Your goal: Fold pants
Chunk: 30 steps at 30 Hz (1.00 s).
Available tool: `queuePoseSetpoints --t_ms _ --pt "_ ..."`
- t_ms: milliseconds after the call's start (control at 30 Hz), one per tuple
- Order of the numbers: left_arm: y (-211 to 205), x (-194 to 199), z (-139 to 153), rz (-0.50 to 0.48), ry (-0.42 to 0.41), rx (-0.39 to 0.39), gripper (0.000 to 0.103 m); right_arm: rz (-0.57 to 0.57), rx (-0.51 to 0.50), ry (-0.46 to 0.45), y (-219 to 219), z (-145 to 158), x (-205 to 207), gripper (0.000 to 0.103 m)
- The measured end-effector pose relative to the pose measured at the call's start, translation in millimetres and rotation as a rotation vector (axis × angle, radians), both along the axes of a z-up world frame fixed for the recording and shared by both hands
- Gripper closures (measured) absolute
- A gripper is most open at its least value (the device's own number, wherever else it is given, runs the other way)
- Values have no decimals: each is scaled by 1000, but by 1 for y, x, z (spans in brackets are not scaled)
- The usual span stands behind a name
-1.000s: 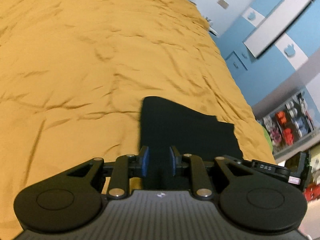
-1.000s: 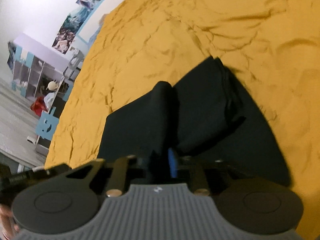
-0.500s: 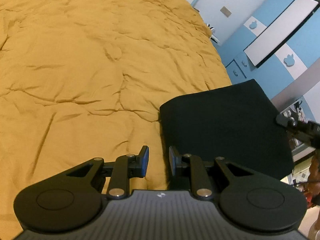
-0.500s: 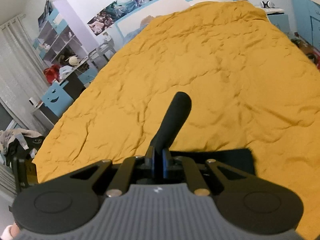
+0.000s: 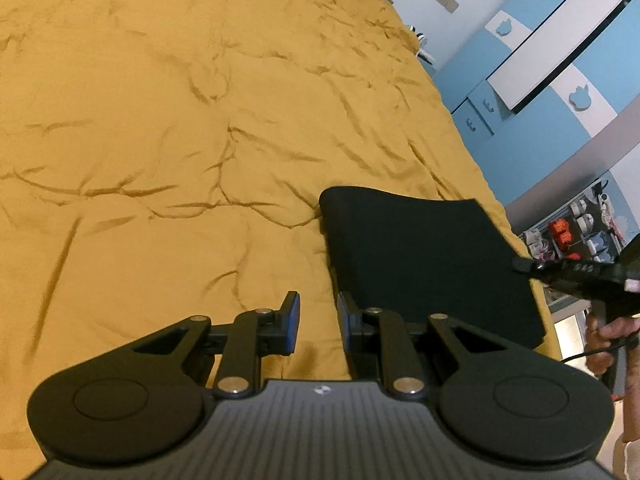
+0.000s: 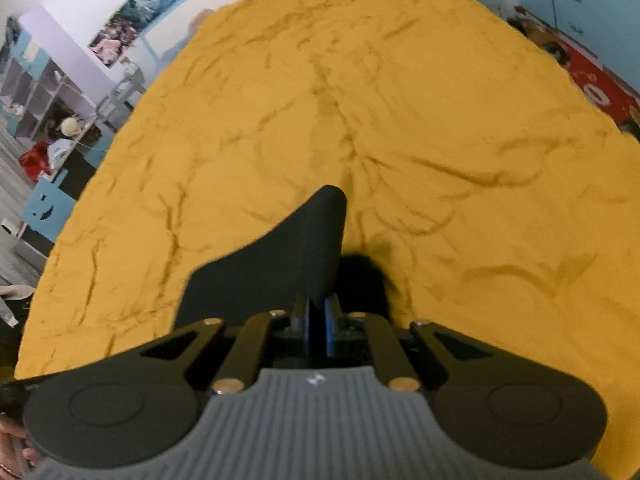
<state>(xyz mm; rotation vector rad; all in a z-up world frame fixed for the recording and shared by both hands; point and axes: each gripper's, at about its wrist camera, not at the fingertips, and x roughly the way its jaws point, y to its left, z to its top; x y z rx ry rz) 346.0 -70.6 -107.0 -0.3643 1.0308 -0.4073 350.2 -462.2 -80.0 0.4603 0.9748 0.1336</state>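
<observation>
Between right hand-held gripper (image 6: 316,320) pads — pants (image 6: 280,264)

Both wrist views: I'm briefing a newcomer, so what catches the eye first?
The wrinkled mustard-yellow bedspread fills both views. On it the folded black pants stand out, low and right in the left view, with the right gripper shut on their edge. The left gripper hangs beside them, holding nothing.

left gripper (image 5: 318,326): black linkage arms, blue pads, silver pivot pins, two round black discs, ribbed dark-grey housing with small white emblem | right gripper (image 6: 317,322): same build, lighter grey ribbed housing, blue pads | hand (image 5: 608,340): black pistol-type grip, thin black cable | pale cuff at frame corner
</observation>
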Motion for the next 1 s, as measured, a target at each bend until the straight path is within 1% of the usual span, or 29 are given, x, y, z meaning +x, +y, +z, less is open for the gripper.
queuePoseSetpoints --t_ms 67,167,233,300,333,367,433,500,567,600,733,800,933,1000 --pt "-4 1 -3 -8 3 7 82 -15 -20 27 -2 -18 1 101" --pt "-9 2 -7 -20 11 17 82 -55 6 60 -10 -37 -2 101" --pt "-12 4 -10 -24 18 24 82 -67 10 61 -12 -45 -4 100" --pt "-15 3 -10 -27 16 25 83 -77 6 44 -11 -44 -8 97" --pt "-17 2 -8 -31 9 20 84 -80 -11 31 -9 -40 -11 89" --pt "-19 1 -7 -37 2 15 85 -76 -43 9 -6 -33 -18 87" --pt "-23 -2 -3 -45 -24 6 85 -55 -112 -48 1 -16 -34 87" --pt "-32 -5 1 -63 -49 -1 87 -23 -152 -128 12 -1 -54 87" --pt "-42 -10 3 -87 -60 -3 88 15 -170 -172 24 6 -71 87" --pt "-49 -14 3 -111 -67 2 88 28 -194 -179 31 6 -78 87" --pt "-71 -36 -3 -198 -76 61 89 60 -320 -202 54 -4 -104 87" --pt "-73 -47 -11 -213 -66 85 90 64 -366 -214 59 -12 -115 87" --pt "-72 -65 -27 -230 -19 81 90 71 -413 -178 62 -37 -125 87" --pt "-73 -74 -33 -249 -6 96 91 65 -427 -171 62 -49 -130 86"
